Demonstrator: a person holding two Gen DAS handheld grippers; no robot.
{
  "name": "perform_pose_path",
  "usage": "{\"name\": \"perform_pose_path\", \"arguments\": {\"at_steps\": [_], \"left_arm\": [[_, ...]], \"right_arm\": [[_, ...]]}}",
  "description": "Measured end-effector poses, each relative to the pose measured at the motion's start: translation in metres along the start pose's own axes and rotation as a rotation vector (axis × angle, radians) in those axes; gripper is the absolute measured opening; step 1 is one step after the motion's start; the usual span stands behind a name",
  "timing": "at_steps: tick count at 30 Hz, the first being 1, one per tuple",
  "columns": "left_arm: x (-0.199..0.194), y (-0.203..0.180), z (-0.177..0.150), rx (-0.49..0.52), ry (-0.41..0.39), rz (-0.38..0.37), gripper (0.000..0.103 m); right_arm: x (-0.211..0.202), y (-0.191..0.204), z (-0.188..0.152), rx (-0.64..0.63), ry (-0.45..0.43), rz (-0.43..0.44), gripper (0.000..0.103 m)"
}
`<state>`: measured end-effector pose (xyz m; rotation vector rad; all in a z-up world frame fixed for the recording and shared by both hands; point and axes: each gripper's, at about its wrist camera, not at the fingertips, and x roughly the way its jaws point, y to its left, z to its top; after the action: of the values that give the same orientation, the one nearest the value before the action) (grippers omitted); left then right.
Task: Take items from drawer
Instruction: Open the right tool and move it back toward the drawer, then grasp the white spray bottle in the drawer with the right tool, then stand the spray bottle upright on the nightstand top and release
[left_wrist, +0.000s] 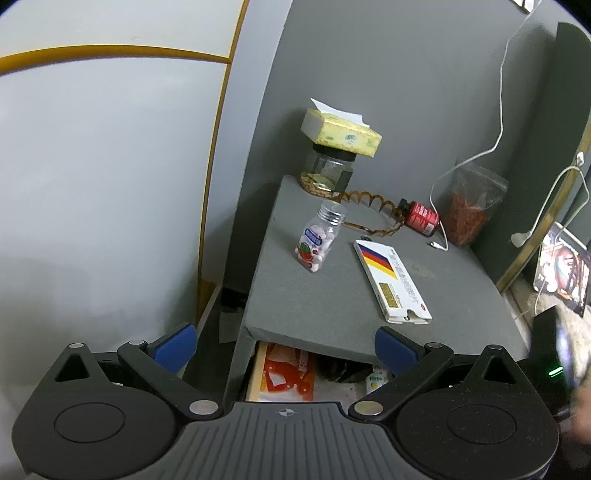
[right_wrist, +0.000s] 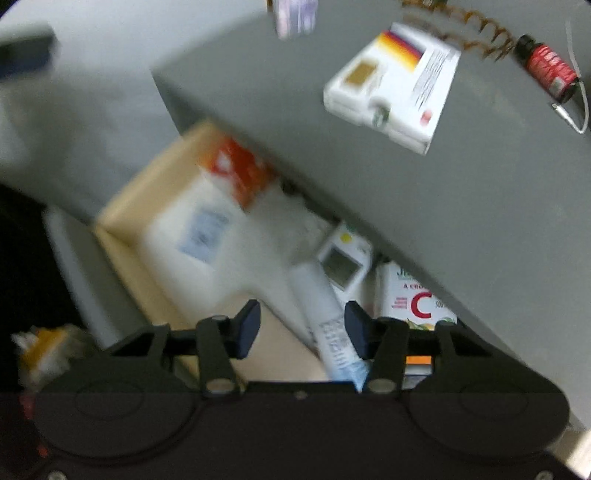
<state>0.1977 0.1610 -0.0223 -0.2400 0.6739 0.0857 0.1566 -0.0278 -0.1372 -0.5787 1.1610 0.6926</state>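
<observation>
left wrist view: the grey cabinet top (left_wrist: 314, 288) is seen from above and in front, with a bottle of pink tablets (left_wrist: 318, 238), a flat white box with a black, red and yellow stripe (left_wrist: 391, 282), a glass jar (left_wrist: 330, 168) under a yellow tissue box (left_wrist: 341, 133), a brown coiled cord (left_wrist: 365, 206), a small red bottle on its side (left_wrist: 421, 218), a bag of red contents (left_wrist: 469, 210) and white cables (left_wrist: 498, 122); only a slice of the open drawer (left_wrist: 255, 373) is shown beneath the top's edge.
right wrist view: the drawer (right_wrist: 122, 229) is looked into from above, blurred; a white packet with a blue label and orange-red print (right_wrist: 207, 229), a white device with a screen (right_wrist: 343, 262), a white tube (right_wrist: 325, 317) and a white box with a red c (right_wrist: 413, 299) are made out inside.
in the way: the back of the drawer is covered by the overhanging grey top (right_wrist: 461, 206).
left gripper (left_wrist: 284, 347): jaws held wide apart, nothing between them, poised over the drawer's front edge.
right gripper (right_wrist: 303, 328): jaws about half apart; the white tube lies between the pads close to the right one, and contact cannot be told through the blur.
</observation>
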Motion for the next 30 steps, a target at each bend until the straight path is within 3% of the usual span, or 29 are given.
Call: {"name": "perform_pose_path", "arguments": {"at_steps": [4, 6, 9, 13, 18, 23, 27, 30], "left_arm": [[0.0, 0.001, 0.0, -0.003, 0.002, 0.0, 0.101], [0.001, 0.002, 0.0, -0.006, 0.001, -0.001, 0.101], [0.001, 0.004, 0.0, -0.013, 0.001, -0.005, 0.101], [-0.001, 0.005, 0.0, -0.012, -0.003, -0.007, 0.101], [-0.002, 0.007, 0.001, -0.027, -0.006, -0.008, 0.101], [-0.002, 0.004, -0.001, -0.009, -0.004, -0.003, 0.101], [-0.002, 0.006, -0.001, -0.014, -0.004, 0.0, 0.101], [-0.001, 0.008, -0.001, -0.022, -0.003, 0.001, 0.101]], "right_arm": [[0.032, 0.008, 0.008, -0.029, 0.056, -0.055, 0.05], [0.048, 0.013, 0.008, -0.054, 0.091, -0.099, 0.041], [0.043, 0.019, 0.003, -0.093, 0.067, -0.129, 0.039], [0.0, 0.015, -0.004, -0.064, -0.07, -0.091, 0.035], [-0.077, -0.007, -0.024, 0.122, -0.327, 0.046, 0.03], [-0.127, -0.019, -0.025, 0.201, -0.477, 0.101, 0.03], [-0.159, -0.053, -0.007, 0.273, -0.518, -0.002, 0.03], [-0.159, -0.087, 0.005, 0.367, -0.513, -0.063, 0.03]]}}
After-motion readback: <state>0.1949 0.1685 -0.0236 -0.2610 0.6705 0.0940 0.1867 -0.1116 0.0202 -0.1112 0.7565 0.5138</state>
